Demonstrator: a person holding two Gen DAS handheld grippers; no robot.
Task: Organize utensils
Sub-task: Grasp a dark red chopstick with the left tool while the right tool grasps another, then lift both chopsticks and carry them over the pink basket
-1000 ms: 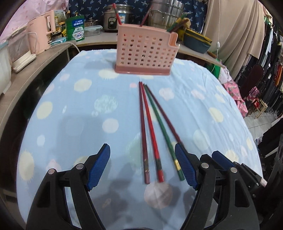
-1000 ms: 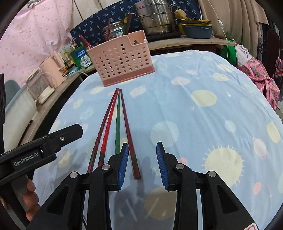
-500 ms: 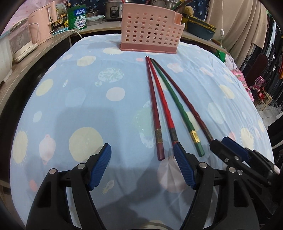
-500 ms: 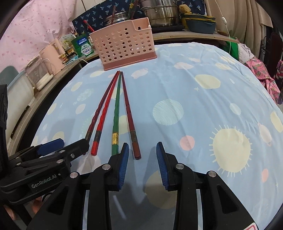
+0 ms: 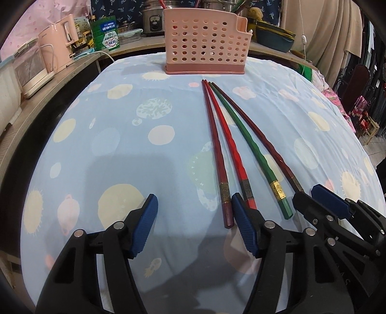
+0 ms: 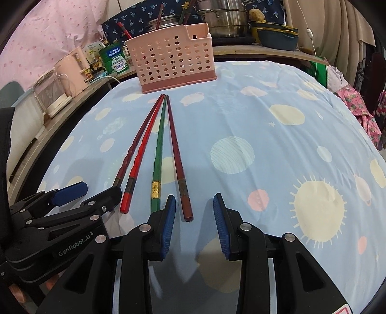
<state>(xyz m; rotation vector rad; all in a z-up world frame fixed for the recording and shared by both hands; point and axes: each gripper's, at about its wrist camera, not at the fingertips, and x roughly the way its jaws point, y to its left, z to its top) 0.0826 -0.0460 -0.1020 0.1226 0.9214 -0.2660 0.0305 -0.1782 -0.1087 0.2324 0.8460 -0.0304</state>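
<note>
Several chopsticks lie side by side on the blue patterned cloth: a dark red one (image 5: 216, 149), a bright red one (image 5: 230, 147), a green one (image 5: 253, 147) and a brown one (image 5: 267, 145). Their tips point at a pink perforated utensil basket (image 5: 205, 41) at the far edge. My left gripper (image 5: 194, 215) is open and empty, its right finger beside the dark red chopstick's near end. My right gripper (image 6: 194, 212) is open and empty, with the brown chopstick's (image 6: 177, 157) near end just ahead between its fingers. The basket (image 6: 172, 58) also shows in the right wrist view.
A wooden counter behind the table holds a pink kettle (image 5: 59, 52), a green tin (image 5: 107, 39), steel pots (image 6: 225, 20) and a dark blue dish (image 6: 277, 37). More chopsticks stand in the basket (image 6: 159, 15). Hanging clothes (image 5: 325, 31) are at the right.
Both grippers have drawn nearer to the chopsticks' near ends and lower to the table. Both stay open. The chopsticks have not moved.
</note>
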